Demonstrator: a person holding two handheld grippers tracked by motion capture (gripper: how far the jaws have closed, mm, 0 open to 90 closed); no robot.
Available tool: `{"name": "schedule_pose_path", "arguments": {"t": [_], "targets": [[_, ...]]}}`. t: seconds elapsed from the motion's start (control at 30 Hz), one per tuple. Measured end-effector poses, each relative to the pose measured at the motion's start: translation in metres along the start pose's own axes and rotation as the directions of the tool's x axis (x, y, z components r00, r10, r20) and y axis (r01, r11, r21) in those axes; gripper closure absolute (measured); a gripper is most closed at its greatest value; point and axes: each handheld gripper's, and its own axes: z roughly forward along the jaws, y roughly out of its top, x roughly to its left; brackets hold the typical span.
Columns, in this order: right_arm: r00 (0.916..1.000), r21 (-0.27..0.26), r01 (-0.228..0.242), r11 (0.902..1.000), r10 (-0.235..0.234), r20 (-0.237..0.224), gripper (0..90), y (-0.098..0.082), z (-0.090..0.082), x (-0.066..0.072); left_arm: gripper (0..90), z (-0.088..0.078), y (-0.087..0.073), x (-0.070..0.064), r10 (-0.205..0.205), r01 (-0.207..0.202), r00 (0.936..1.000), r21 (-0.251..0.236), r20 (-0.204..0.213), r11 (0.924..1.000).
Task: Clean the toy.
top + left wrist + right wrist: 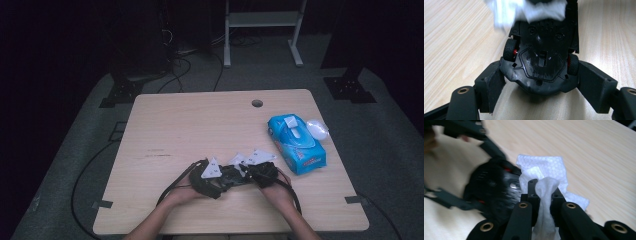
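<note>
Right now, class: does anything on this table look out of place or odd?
The black toy car is belly-up between the left gripper jaws, wheels showing. The right gripper pinches a white wipe against it.

The toy car [540, 62] is showing glossy black plastic and rubbery tyres. The wipe [544, 173] is looking soft, dimpled. The table [190, 125] is showing smooth pale wood grain.
</note>
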Motion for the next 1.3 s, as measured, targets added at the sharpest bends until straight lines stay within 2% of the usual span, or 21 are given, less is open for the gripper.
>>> {"name": "schedule_pose_path", "arguments": {"t": [0.07, 0.13, 0.23, 0.27, 0.37, 0.43, 0.63, 0.7, 0.77, 0.8, 0.87, 0.97, 1.03, 1.07, 1.13, 1.17, 1.2, 1.23, 1.3], "targets": [[0.9992, 0.005, 0.041, 0.9992, -0.041, 0.000, 83.3, 0.002, 0.002, 0.008, 24.8, 0.000, 0.000, 0.000, -0.004, 0.004, 1.0000, -0.002, 0.002, 1.0000], [0.9987, 0.014, 0.050, 0.9986, -0.050, 0.009, 83.3, 0.002, 0.001, 0.008, 24.8, 0.000, -0.001, 0.001, -0.010, 0.010, 0.9999, -0.003, 0.004, 0.9999], [0.9981, 0.017, 0.025, 0.9995, -0.026, 0.055, 83.4, -0.002, -0.003, -0.002, 24.8, 0.000, -0.001, 0.002, -0.024, 0.024, 0.9996, -0.005, 0.012, 0.9997], [0.9969, 0.021, 0.001, 0.9998, -0.002, 0.079, 83.3, -0.004, -0.005, -0.005, 24.8, 0.001, -0.002, 0.003, -0.026, 0.026, 0.9996, -0.005, 0.013, 0.9996], [0.9928, 0.032, -0.047, 0.9984, 0.043, 0.112, 83.3, -0.007, -0.010, -0.015, 24.8, 0.000, -0.002, 0.003, -0.022, 0.022, 0.9997, -0.002, 0.008, 0.9997], [0.9926, 0.028, -0.070, 0.9971, 0.067, 0.101, 83.3, -0.010, -0.012, -0.019, 24.8, -0.001, -0.002, 0.003, -0.019, 0.019, 0.9998, 0.000, 0.007, 0.9998], [0.9957, 0.041, -0.054, 0.9977, 0.051, 0.078, 83.4, -0.016, -0.017, -0.017, 24.8, -0.001, -0.003, 0.005, -0.026, 0.026, 0.9996, 0.001, 0.012, 0.9997], [0.9958, 0.052, -0.082, 0.9952, 0.080, 0.045, 83.3, -0.017, -0.019, -0.019, 24.8, -0.001, -0.003, 0.005, -0.028, 0.028, 0.9995, 0.002, 0.013, 0.9996], [0.9976, 0.063, -0.066, 0.9958, 0.065, 0.023, 83.3, -0.017, -0.020, -0.015, 24.8, -0.001, -0.003, 0.006, -0.032, 0.032, 0.9994, 0.000, 0.015, 0.9995], [0.9984, 0.061, -0.056, 0.9965, 0.057, -0.004, 83.3, -0.018, -0.020, -0.012, 24.8, -0.001, -0.003, 0.006, -0.033, 0.033, 0.9993, 0.000, 0.015, 0.9995], [0.9997, 0.062, -0.026, 0.9978, 0.026, -0.002, 83.4, -0.020, -0.021, -0.009, 24.8, -0.001, -0.003, 0.005, -0.030, 0.030, 0.9995, 0.002, 0.013, 0.9996], [0.9990, 0.069, -0.041, 0.9968, 0.040, 0.022, 83.4, -0.023, -0.024, -0.017, 24.8, -0.001, -0.003, 0.006, -0.037, 0.037, 0.9993, 0.002, 0.012, 0.9993], [0.9980, 0.070, -0.062, 0.9956, 0.061, 0.016, 83.4, -0.027, -0.028, -0.020, 24.9, -0.001, -0.003, 0.006, -0.031, 0.031, 0.9994, 0.002, 0.012, 0.9995], [0.9978, 0.071, -0.066, 0.9952, 0.066, 0.006, 83.4, -0.029, -0.030, -0.020, 24.9, -0.001, -0.003, 0.006, -0.030, 0.030, 0.9995, 0.003, 0.012, 0.9996], [0.9927, 0.059, -0.087, 0.9944, 0.092, -0.079, 83.3, -0.033, -0.035, -0.017, 25.3, 0.001, -0.004, 0.005, -0.031, 0.031, 0.9995, 0.009, 0.006, 0.9995], [0.9929, 0.065, -0.070, 0.9954, 0.075, -0.092, 83.3, -0.035, -0.036, -0.014, 25.7, 0.002, -0.005, 0.005, -0.031, 0.031, 0.9995, 0.003, 0.006, 0.9995], [0.9957, 0.070, -0.048, 0.9964, 0.054, -0.075, 83.3, -0.035, -0.035, -0.011, 25.7, 0.002, -0.004, 0.006, -0.028, 0.028, 0.9996, 0.008, 0.005, 0.9996], [0.9957, 0.067, -0.047, 0.9967, 0.052, -0.077, 83.3, -0.036, -0.035, -0.012, 25.6, 0.002, -0.004, 0.006, -0.029, 0.029, 0.9996, 0.011, 0.002, 0.9995], [0.9956, 0.063, -0.071, 0.9955, 0.075, -0.056, 83.3, -0.035, -0.034, -0.018, 25.6, 0.001, -0.004, 0.006, -0.033, 0.033, 0.9994, 0.013, -0.004, 0.9994]]}}
